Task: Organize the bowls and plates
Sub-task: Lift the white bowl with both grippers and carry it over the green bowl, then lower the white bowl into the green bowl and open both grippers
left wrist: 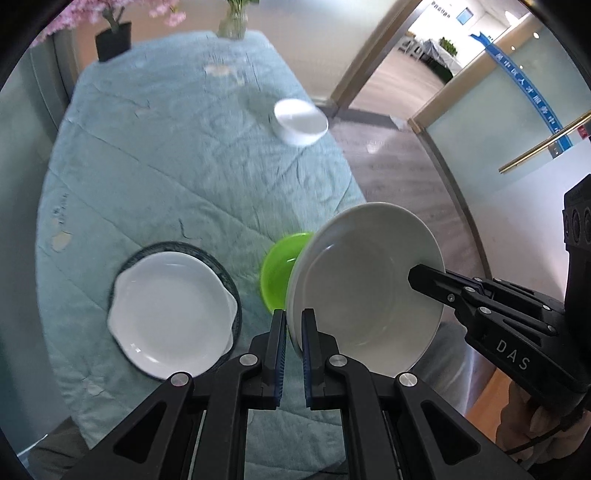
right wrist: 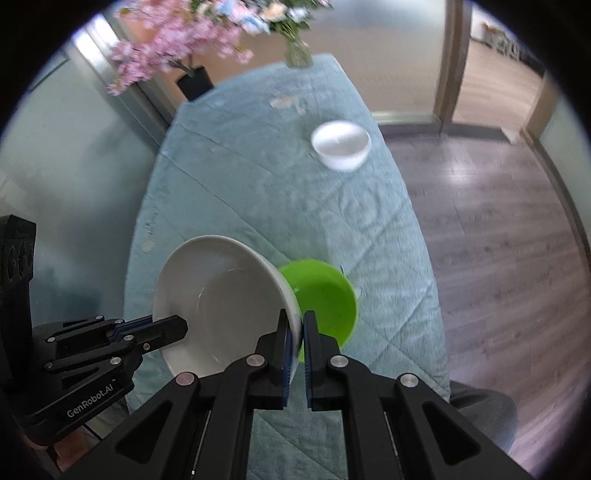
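A white deep plate (left wrist: pixel 365 280) (right wrist: pixel 221 295) hangs tilted above the teal tablecloth, held by both grippers. My left gripper (left wrist: pixel 293 317) (right wrist: pixel 181 326) is shut on its left rim. My right gripper (right wrist: pixel 294 319) (left wrist: pixel 413 275) is shut on the opposite rim. A green bowl (left wrist: pixel 280 269) (right wrist: pixel 325 295) sits on the cloth just behind the held plate, partly hidden by it. To the left lies a white scalloped plate (left wrist: pixel 170 314) stacked on a dark-rimmed plate (left wrist: pixel 221 266). A white bowl (left wrist: pixel 301 122) (right wrist: pixel 340 144) stands farther back near the table's right edge.
A black pot of pink blossoms (left wrist: pixel 112 40) (right wrist: pixel 194 85) and a glass vase (left wrist: pixel 232 22) (right wrist: pixel 298 53) stand at the table's far end. The table's right edge (left wrist: pixel 343 166) drops to wooden floor. A person's hand (left wrist: pixel 535 424) grips the right tool.
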Action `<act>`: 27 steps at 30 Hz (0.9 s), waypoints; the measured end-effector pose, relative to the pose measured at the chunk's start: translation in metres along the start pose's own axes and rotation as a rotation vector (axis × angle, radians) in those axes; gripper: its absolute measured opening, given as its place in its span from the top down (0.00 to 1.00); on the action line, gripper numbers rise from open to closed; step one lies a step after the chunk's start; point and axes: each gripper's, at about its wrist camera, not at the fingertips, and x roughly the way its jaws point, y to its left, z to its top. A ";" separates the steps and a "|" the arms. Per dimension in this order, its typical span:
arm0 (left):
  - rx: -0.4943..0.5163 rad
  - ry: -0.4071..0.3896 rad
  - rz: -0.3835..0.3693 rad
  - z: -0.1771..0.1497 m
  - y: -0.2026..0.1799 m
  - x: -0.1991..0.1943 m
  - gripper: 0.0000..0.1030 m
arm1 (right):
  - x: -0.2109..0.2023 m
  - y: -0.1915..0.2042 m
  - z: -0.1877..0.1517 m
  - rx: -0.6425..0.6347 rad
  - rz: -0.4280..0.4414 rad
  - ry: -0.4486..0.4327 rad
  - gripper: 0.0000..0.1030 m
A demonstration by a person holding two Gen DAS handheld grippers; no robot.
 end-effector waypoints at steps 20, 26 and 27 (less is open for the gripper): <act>-0.018 0.163 0.019 0.035 0.020 0.123 0.96 | 0.101 -0.035 0.004 0.080 -0.116 0.120 0.96; -0.038 0.181 0.007 0.039 0.029 0.134 0.96 | 0.111 -0.031 0.005 0.066 -0.143 0.130 0.96; -0.047 0.183 -0.006 0.040 0.031 0.135 0.96 | 0.112 -0.031 0.005 0.062 -0.150 0.129 0.96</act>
